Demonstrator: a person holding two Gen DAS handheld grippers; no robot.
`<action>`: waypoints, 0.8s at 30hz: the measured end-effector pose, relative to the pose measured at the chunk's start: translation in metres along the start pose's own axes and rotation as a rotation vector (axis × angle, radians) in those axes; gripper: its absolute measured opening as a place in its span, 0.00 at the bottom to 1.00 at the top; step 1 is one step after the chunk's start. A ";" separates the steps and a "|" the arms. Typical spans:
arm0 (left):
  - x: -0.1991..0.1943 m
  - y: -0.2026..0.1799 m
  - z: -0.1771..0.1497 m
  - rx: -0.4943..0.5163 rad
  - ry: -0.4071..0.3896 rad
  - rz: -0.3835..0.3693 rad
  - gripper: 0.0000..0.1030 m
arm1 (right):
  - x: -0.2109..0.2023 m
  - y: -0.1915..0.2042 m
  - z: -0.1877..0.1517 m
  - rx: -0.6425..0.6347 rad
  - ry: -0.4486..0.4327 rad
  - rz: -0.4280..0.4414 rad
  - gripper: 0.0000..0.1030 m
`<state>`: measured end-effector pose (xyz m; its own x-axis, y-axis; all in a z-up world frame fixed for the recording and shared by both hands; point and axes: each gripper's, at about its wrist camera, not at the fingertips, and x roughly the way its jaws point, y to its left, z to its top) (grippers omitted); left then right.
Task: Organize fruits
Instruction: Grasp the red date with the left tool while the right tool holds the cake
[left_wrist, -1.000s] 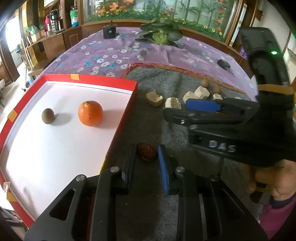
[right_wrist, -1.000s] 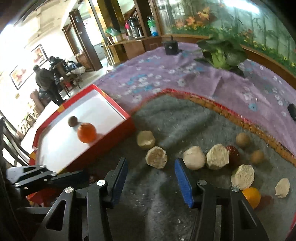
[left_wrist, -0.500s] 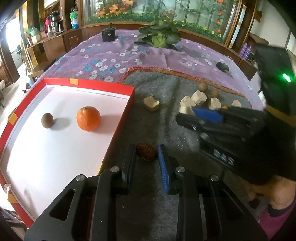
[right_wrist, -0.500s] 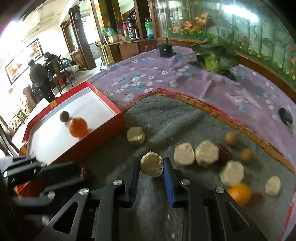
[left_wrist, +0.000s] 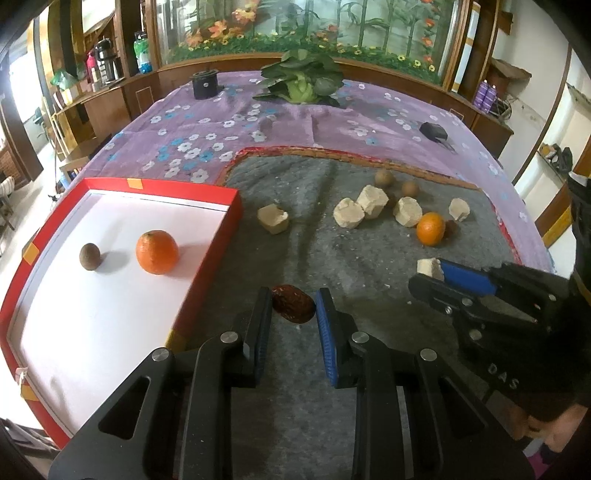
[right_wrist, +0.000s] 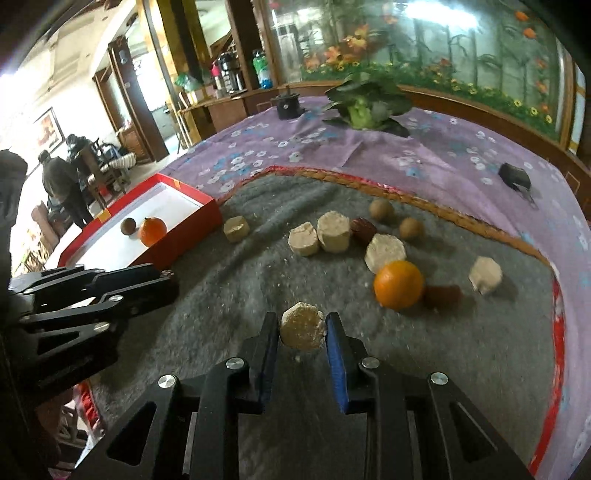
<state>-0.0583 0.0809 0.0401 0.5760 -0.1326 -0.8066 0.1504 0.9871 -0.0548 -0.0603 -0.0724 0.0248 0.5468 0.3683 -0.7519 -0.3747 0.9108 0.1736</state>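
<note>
1. Wood-panelled room with a flower mural; desk (left_wrist: 280, 122) under purple floral cloth, grey felt mat (left_wrist: 332, 258) on the near part.
2. Left gripper (left_wrist: 293, 312) pinching a dark red-brown fruit (left_wrist: 293, 304), long axis lying across the jaws.
3. Red box (left_wrist: 207, 273) just left of that gripper, already holding an orange (left_wrist: 157, 252) and a small brown fruit (left_wrist: 89, 256).
4. Right gripper (right_wrist: 302, 332), jaws just closed, clamping a pale cake piece (right_wrist: 302, 330), well right of the box.
5. Left hand nearer the box; likely a short leftward carry over its near wall.
</note>
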 end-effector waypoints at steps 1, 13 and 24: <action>0.000 -0.002 0.000 0.003 0.000 0.004 0.23 | -0.001 0.000 -0.003 0.002 0.002 0.001 0.24; -0.014 0.001 0.001 -0.003 -0.030 0.036 0.23 | -0.006 0.019 -0.003 -0.019 0.001 0.038 0.24; -0.023 0.032 0.002 -0.071 -0.046 0.063 0.23 | 0.003 0.049 0.011 -0.070 0.017 0.083 0.24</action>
<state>-0.0650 0.1158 0.0583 0.6188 -0.0728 -0.7822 0.0569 0.9972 -0.0478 -0.0692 -0.0244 0.0384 0.4994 0.4385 -0.7472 -0.4697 0.8617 0.1918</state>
